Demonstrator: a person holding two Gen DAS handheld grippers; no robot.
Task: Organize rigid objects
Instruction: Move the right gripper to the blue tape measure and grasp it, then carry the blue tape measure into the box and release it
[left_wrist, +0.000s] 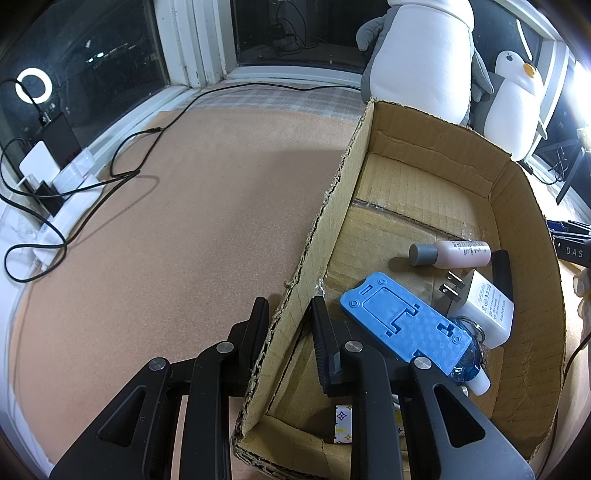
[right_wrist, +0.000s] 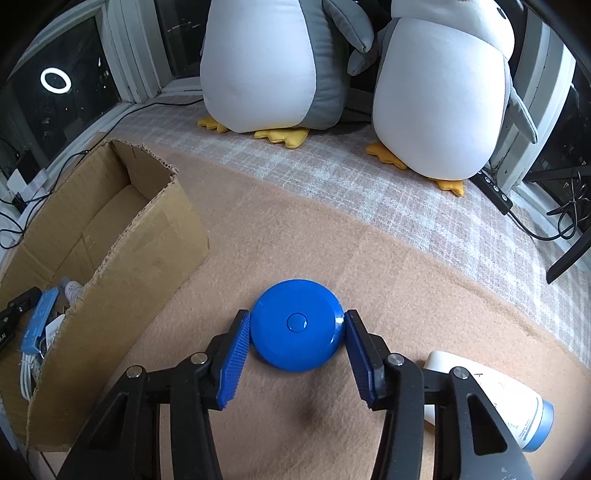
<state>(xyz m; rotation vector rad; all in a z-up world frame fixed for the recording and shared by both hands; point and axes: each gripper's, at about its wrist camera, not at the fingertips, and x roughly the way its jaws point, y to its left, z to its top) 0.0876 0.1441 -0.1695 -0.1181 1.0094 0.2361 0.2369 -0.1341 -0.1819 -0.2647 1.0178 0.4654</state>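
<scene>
While your left gripper (left_wrist: 290, 314) clamps the near side wall of the cardboard box (left_wrist: 532, 236), one finger sits outside the wall and one inside, pads pinched on the cardboard.

Your right gripper (right_wrist: 297, 332) straddles the blue round disc (right_wrist: 297, 326), which lies flat on the tan blanket (right_wrist: 369, 258) just right of the box. Both blue pads sit at the disc's rim, left and right; the right pad looks touching, the left is at the edge. I can't tell from the right wrist view whether they press yet, so no confirmed grip.

Inside the box, per the left wrist view:
- blue phone stand (left_wrist: 406, 325), lying flat, resting partly on a blue-liquid bottle (left_wrist: 471, 365)
- white plug adapter (left_wrist: 484, 306), prongs pointing left, touching the stand
- small pink bottle with grey cap (left_wrist: 450, 254), on its side, just behind the adapter
- a patterned item (left_wrist: 343, 424) near the front wall, mostly hidden by your gripper

Outside the box: a white tube with blue-grey cap (right_wrist: 517, 410) lies on the blanket just right of your right gripper, partly hidden. Two plush penguins (right_wrist: 273, 66) stand at the far edge by the window.
</scene>
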